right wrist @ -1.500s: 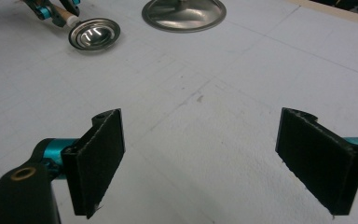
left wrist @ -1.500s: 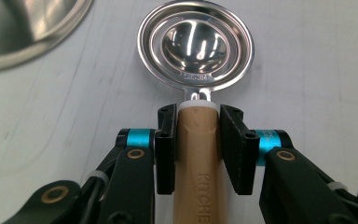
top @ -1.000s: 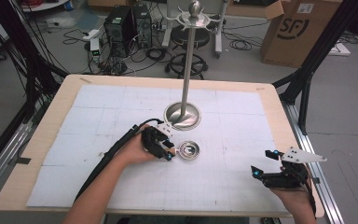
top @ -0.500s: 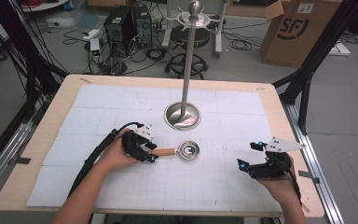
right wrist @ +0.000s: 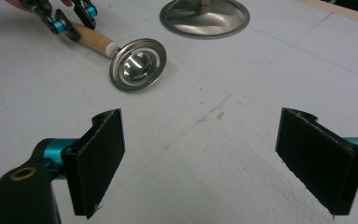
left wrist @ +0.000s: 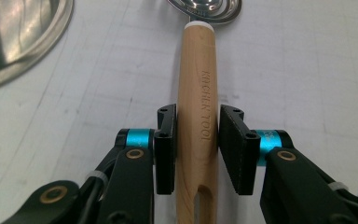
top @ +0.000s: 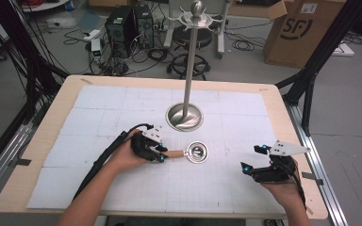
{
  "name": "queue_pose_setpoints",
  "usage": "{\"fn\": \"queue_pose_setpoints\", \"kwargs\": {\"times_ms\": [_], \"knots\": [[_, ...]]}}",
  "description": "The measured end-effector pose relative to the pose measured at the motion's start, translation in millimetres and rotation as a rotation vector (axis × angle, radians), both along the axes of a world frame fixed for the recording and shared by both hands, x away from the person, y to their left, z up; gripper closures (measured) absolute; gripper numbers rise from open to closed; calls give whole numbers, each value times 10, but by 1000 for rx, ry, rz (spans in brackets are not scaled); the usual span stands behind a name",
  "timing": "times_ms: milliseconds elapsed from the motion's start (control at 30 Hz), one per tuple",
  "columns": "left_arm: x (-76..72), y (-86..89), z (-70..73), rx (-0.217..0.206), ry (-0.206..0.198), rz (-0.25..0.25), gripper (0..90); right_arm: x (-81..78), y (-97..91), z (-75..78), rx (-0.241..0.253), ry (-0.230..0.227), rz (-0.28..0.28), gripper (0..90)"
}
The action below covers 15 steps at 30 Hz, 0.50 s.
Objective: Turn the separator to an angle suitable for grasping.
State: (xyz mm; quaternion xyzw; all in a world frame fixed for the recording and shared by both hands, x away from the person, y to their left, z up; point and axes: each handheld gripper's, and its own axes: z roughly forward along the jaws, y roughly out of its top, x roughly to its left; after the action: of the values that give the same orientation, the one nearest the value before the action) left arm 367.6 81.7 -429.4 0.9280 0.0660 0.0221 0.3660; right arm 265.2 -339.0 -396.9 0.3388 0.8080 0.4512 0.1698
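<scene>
We find the left gripper [top: 161, 153] closed on the wooden handle [left wrist: 198, 126] of a small metal strainer [top: 197, 152]; jaws have just been closing, pads now pressed to both sides of the handle, approx. mid-length. Handle reads "KITCHEN TOOL". Strainer lies on the white gridded mat [top: 99, 122] near table centre, bowl end pointing away from the left hand, just in front of the round steel base [top: 184, 116] of the upright stand. Right gripper [top: 255, 159] sits well apart, near the table's right edge, jaws wide open w/ nothing between them, held just above the mat
</scene>
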Motion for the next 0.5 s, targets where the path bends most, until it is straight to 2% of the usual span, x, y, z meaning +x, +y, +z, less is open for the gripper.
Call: {"fn": "queue_pose_setpoints", "kwargs": {"times_ms": [67, 300, 333, 433, 467, 500], "knots": [[12, -100, -15, 16, -1, -10, 679, -11, -14, 0, 2, 1, -4, 143], [-1, -274, -18, 16, -13, -15, 667, -20, -47, 3, 9, -1, -12, 143], [-5, -277, -17, 16, -16, -13, 667, -20, -47, 3, 9, -1, -12, 143], [-8, -241, 8, -2, -9, 2, 571, -16, -29, 1, 5, -1, -4, 143], [-7, -215, 22, -13, -8, 3, 563, -9, -29, 5, 7, -4, -4, 143], [-17, -148, 48, -43, -6, 26, 526, 5, -31, 9, 13, -7, -4, 143]]}}
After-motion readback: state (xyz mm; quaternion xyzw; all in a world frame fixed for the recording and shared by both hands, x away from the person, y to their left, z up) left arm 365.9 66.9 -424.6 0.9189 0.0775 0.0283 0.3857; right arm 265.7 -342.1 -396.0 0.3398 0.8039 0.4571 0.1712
